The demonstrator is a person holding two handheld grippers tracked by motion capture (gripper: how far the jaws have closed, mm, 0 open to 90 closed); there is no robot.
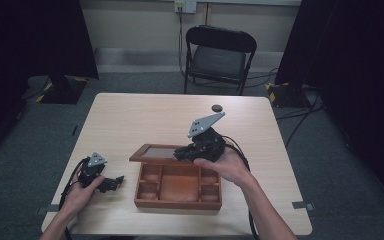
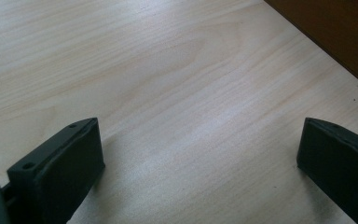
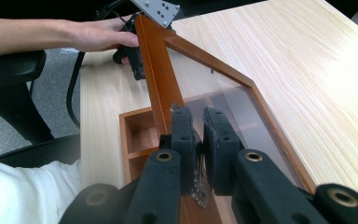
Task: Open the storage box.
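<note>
A brown wooden box [image 1: 179, 186] with several compartments sits near the table's front edge. Its glass-paned lid [image 1: 156, 152] is swung up and back. My right gripper [image 1: 184, 153] is shut on the lid's front frame [image 3: 156, 70], where a small metal clasp [image 3: 198, 186] hangs between the jaws. The glass pane [image 3: 228, 105] and the box compartments [image 3: 140, 135] lie beyond my right gripper [image 3: 198, 121]. My left gripper [image 1: 114, 183] rests on the table left of the box, open with nothing between its jaws [image 2: 200, 154]. A box corner [image 2: 335, 37] shows ahead of it.
A small dark round object [image 1: 216, 107] lies on the light wooden table [image 1: 130, 115] near its far edge. A black folding chair [image 1: 220, 50] stands behind the table. Dark curtains hang on both sides, and cables run on the floor at right.
</note>
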